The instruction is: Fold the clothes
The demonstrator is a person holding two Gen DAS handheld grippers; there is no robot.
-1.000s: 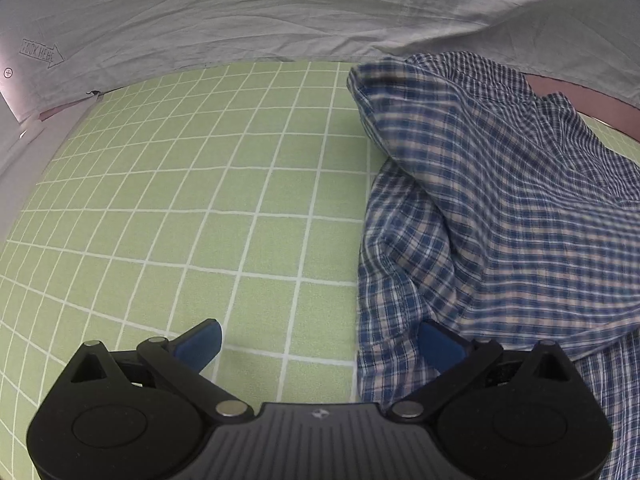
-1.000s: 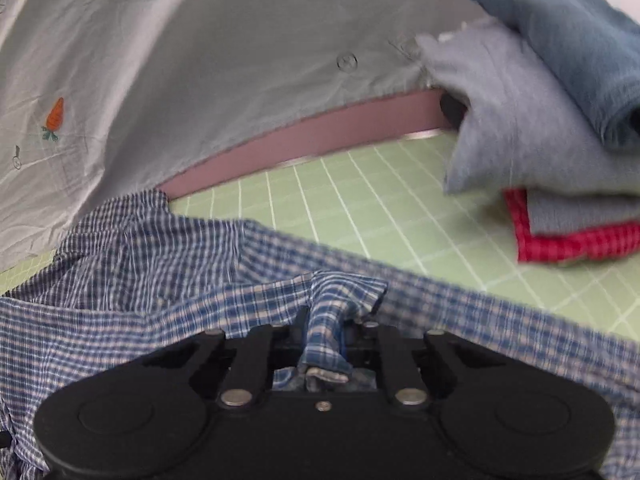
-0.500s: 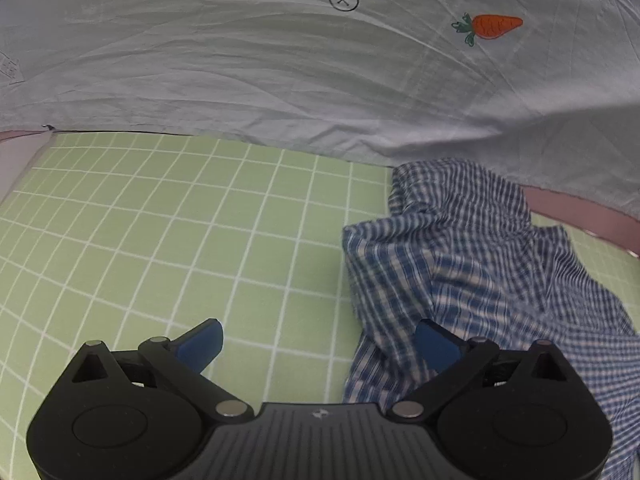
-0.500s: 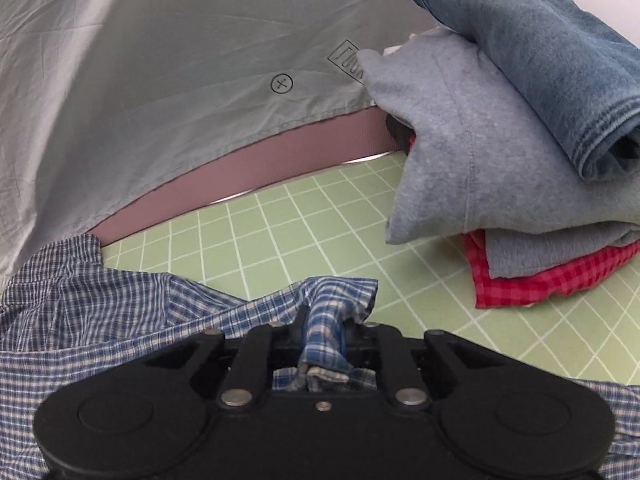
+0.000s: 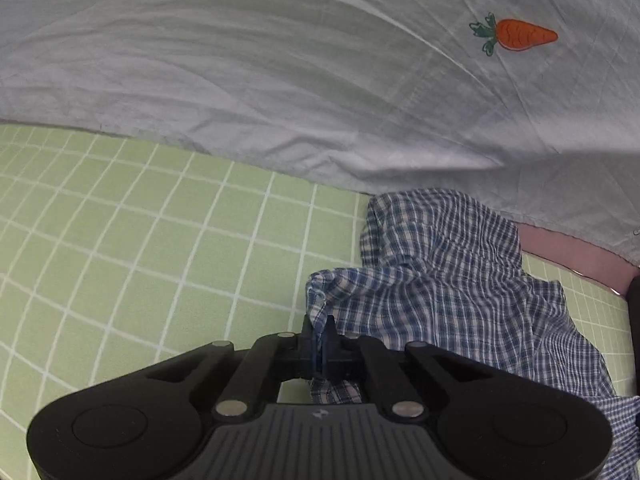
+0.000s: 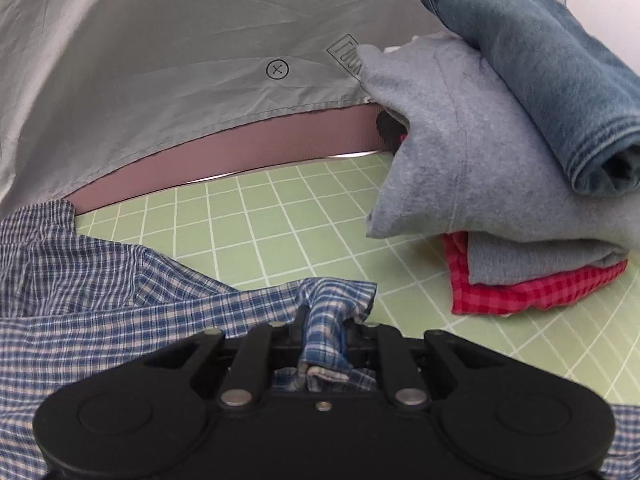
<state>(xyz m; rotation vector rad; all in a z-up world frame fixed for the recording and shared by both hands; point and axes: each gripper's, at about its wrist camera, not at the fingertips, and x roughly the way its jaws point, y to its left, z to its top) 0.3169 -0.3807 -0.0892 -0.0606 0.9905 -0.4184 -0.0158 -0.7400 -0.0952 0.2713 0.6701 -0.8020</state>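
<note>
Left tongs (image 5: 319, 334) clamped on blue plaid shirt (image 5: 452, 292) edge, right tongs (image 6: 323, 330) pinching bunched shirt fold, green grid mat (image 5: 160, 248) beneath, folded clothes stack (image 6: 516, 184) right

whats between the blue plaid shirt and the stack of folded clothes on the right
Only bare green grid mat, as the right wrist view shows. The blue plaid shirt, pinched in the right gripper, stops short of the folded stack, with nothing lying in the gap.

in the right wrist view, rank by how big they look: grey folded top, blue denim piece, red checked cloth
1. grey folded top
2. blue denim piece, though nearness to the camera may inflate it
3. red checked cloth, mostly hidden under the stack
</note>
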